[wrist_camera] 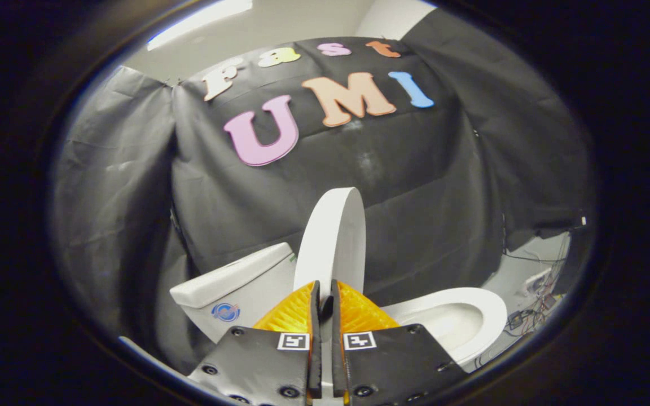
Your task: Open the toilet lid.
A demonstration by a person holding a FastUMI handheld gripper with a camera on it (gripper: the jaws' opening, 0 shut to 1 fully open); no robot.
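The white cistern [233, 286] sits left of the gripper [325, 288]. The toilet lid [332, 237] stands raised, nearly upright, just beyond the orange fingers [294, 311], whose narrow gap seems to pinch its lower edge. The open seat [456, 316] lies right, cables [534, 307] beyond.

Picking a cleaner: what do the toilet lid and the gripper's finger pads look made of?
Toilet lid: smooth white, likely hard plastic; thin even edge, slight sheen. Finger pads: orange, ribbed, probably rubbery or printed plastic. The gripper is nearly shut on the lid's edge.
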